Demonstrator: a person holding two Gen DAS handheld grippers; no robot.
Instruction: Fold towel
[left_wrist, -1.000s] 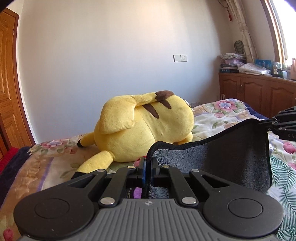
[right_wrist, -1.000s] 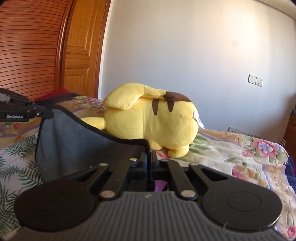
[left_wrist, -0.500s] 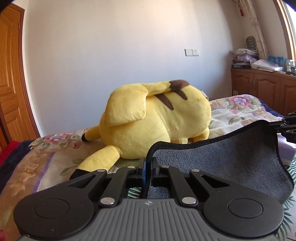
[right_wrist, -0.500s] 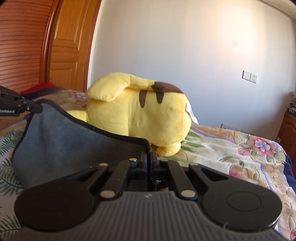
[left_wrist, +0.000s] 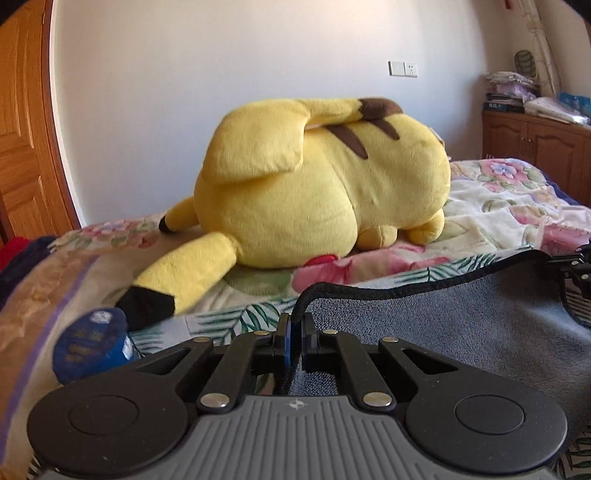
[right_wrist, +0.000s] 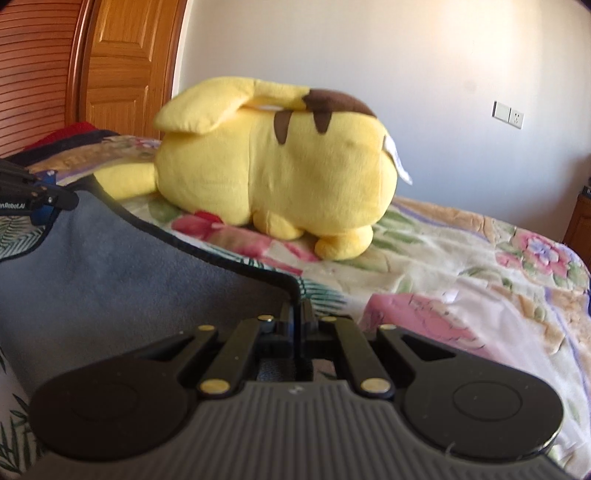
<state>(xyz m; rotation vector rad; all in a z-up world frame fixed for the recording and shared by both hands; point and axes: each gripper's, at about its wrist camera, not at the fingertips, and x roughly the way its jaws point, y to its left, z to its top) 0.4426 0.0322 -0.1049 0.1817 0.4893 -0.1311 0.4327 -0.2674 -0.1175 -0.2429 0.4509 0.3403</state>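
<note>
A dark grey towel with a black hem hangs low over the bed between my two grippers; it also shows in the right wrist view. My left gripper is shut on one corner of its top edge. My right gripper is shut on the other corner. The right gripper shows at the right edge of the left wrist view, and the left gripper at the left edge of the right wrist view. The towel's lower part is hidden behind the gripper bodies.
A large yellow plush toy lies on the floral bedspread just beyond the towel; it also shows in the right wrist view. A blue round tin sits at the left. A wooden door and a cabinet stand at the sides.
Both grippers have moved forward and down toward the plush toy with the towel. The towel now hangs lower and flatter over the bed. The blue tin has come into view.
</note>
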